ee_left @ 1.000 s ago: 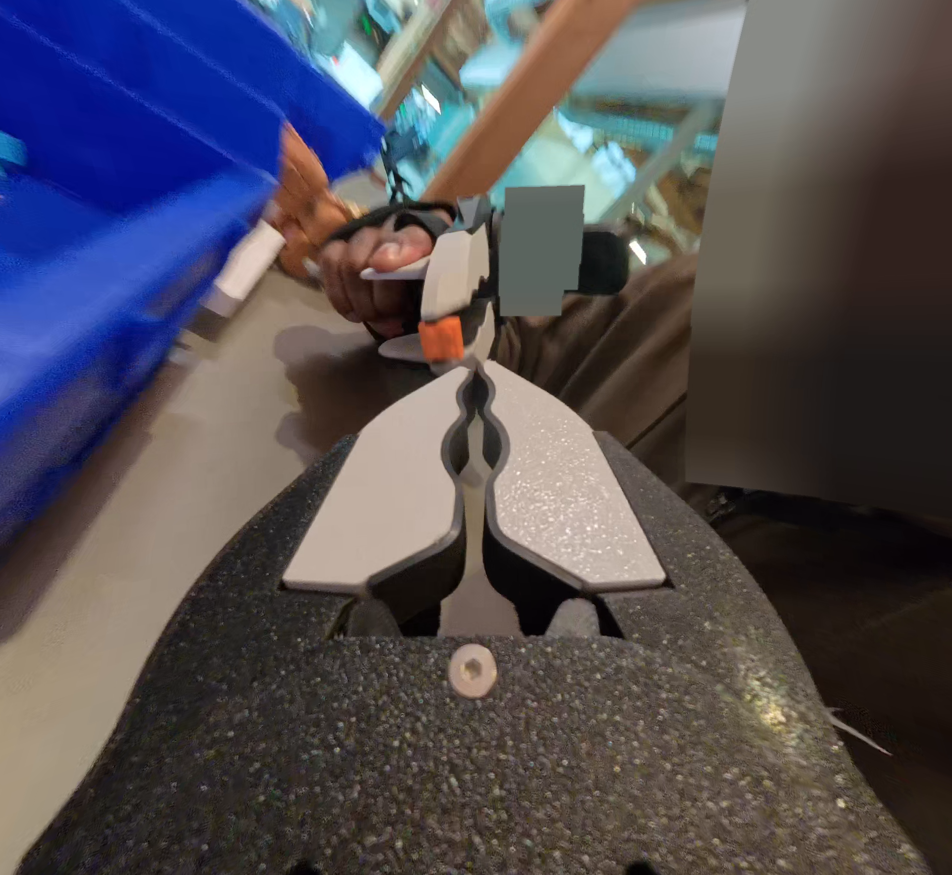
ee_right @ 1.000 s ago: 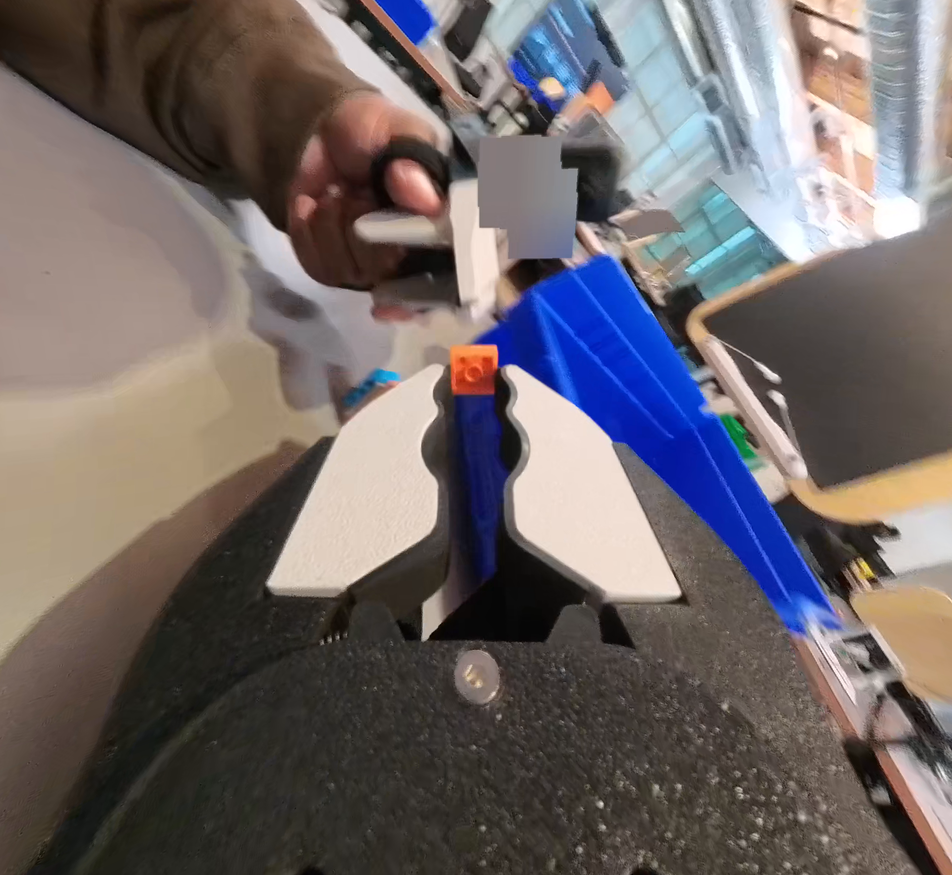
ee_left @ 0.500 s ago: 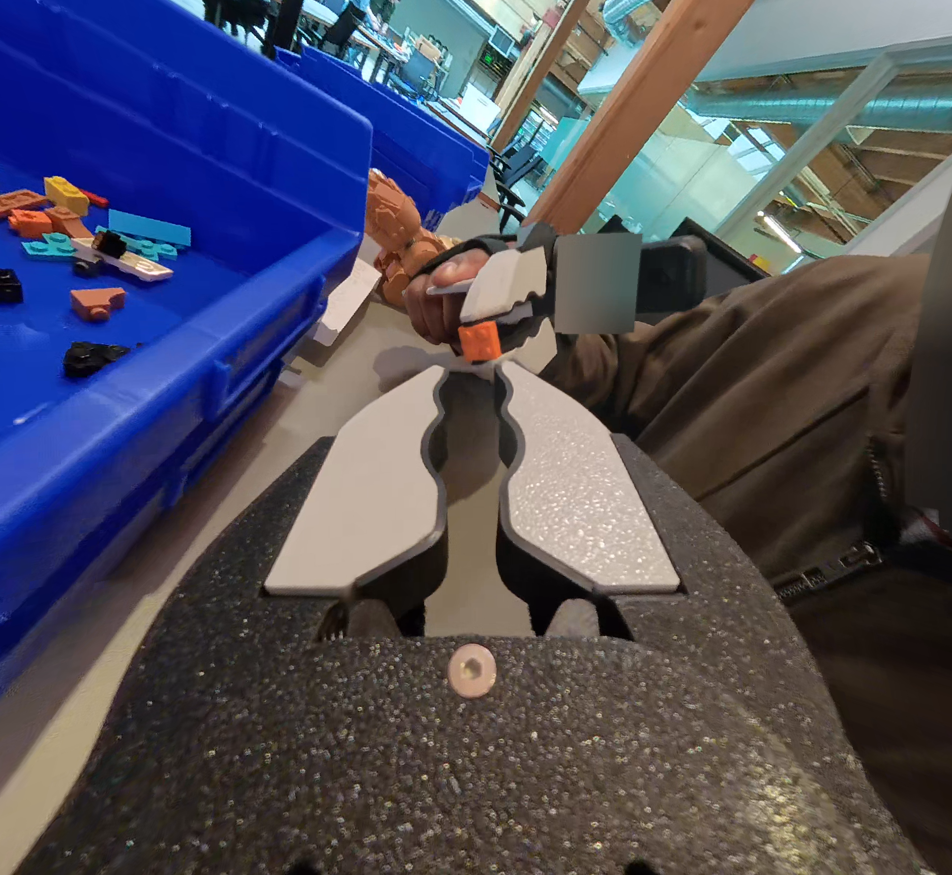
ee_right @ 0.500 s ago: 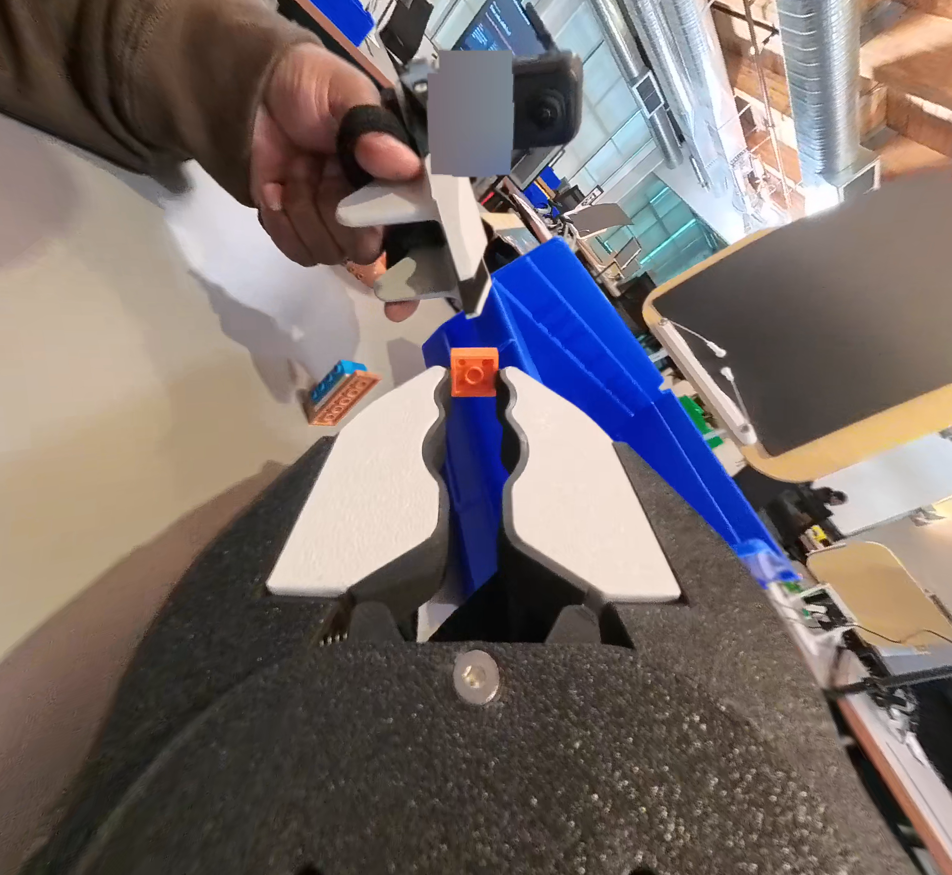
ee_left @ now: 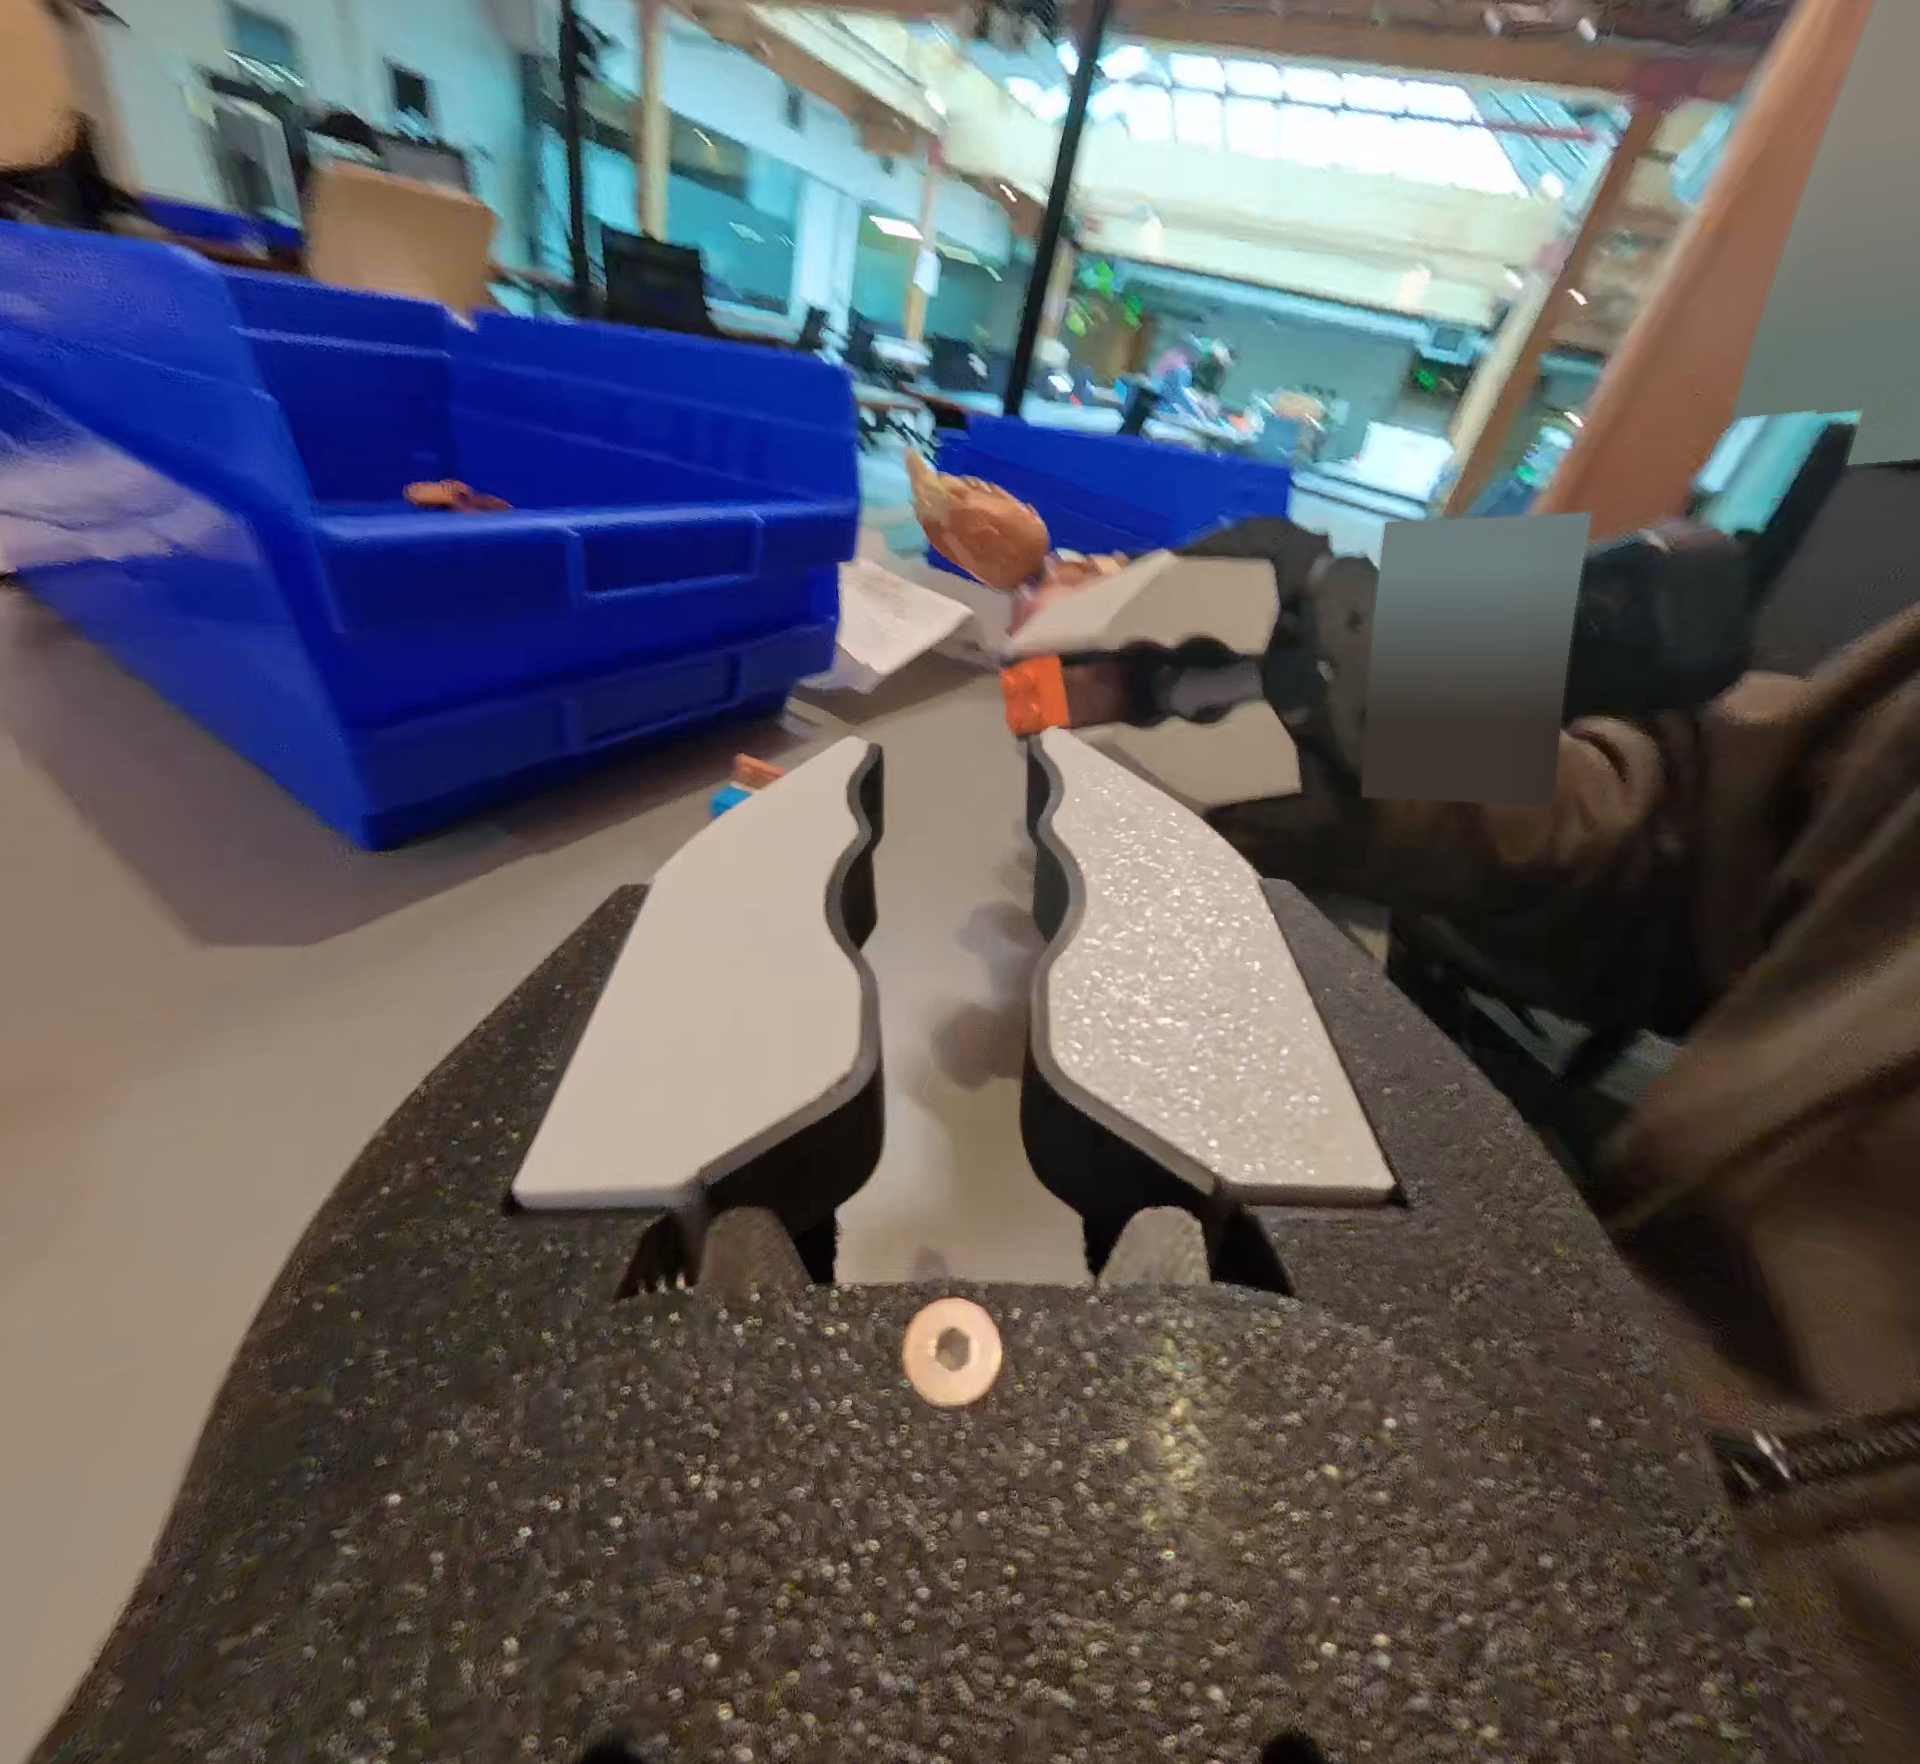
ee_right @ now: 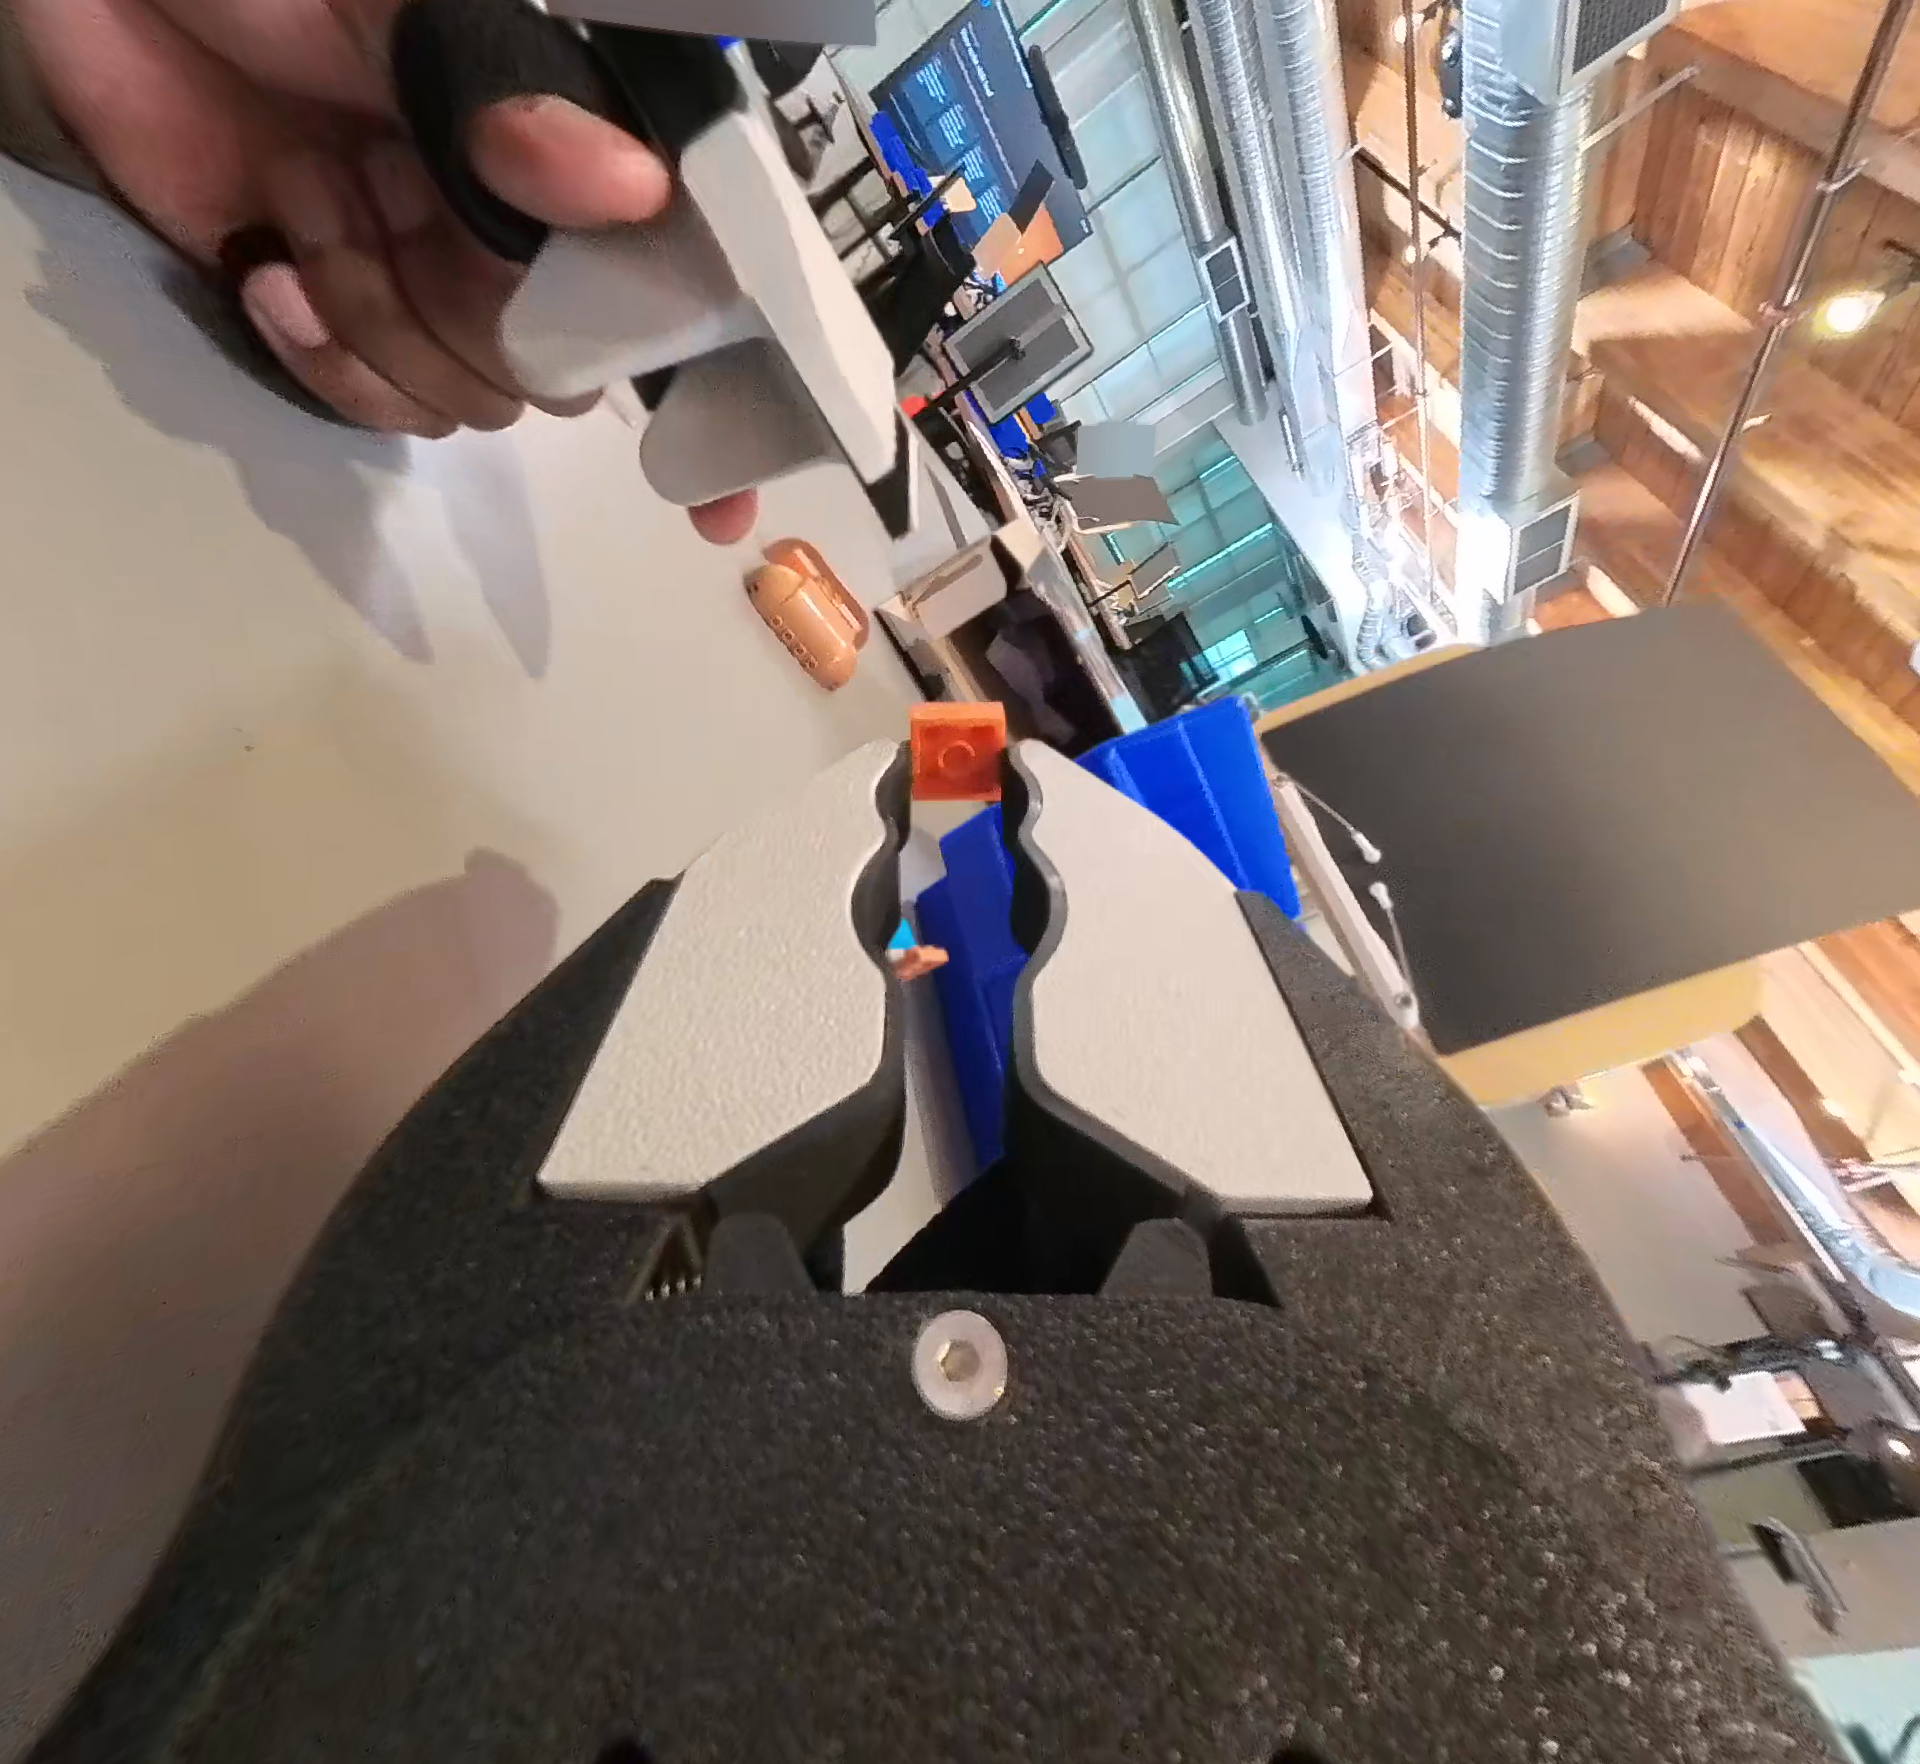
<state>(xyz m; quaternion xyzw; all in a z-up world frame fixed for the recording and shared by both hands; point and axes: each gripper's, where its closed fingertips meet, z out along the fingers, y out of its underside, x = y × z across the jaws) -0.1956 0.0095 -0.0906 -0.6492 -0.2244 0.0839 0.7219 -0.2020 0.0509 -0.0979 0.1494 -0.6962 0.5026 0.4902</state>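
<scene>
Left gripper (ee_left: 954, 764) opened wider; orange brick (ee_right: 956, 765) stud-up.

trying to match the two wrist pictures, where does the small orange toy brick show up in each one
Left wrist view: the small orange toy brick sits right of centre, pinched at the tips of the right gripper, just beyond the open left gripper.
Right wrist view: the brick is at centre, clamped at the right gripper's fingertips.
Shared landmark: the blue plastic bin.
</scene>
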